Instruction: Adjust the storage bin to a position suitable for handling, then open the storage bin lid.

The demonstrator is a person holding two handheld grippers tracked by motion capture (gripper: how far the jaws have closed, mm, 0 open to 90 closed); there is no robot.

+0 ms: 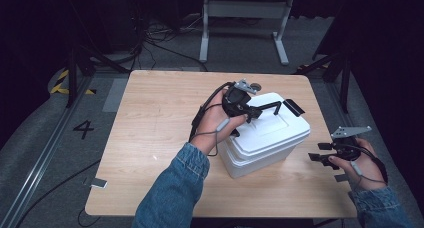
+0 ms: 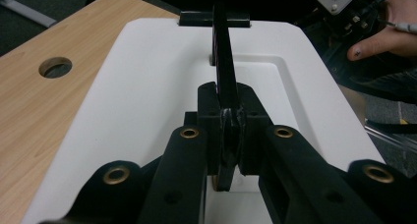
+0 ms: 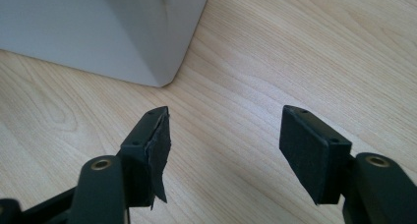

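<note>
Two hand-held grippers are at work over a wooden worktop (image 1: 150, 118). At the centre of the high view, the left hand-held gripper (image 1: 251, 112) is clamped tight on the black handle (image 2: 223, 67) of a white lidded box (image 1: 270, 138), which sits right of centre on the worktop; the handle stands raised above the lid (image 2: 147, 96). At the lower right of that view, the right hand-held gripper (image 3: 223, 150) hovers low over bare wood just beside the box's corner, jaws spread wide, holding nothing.
</note>
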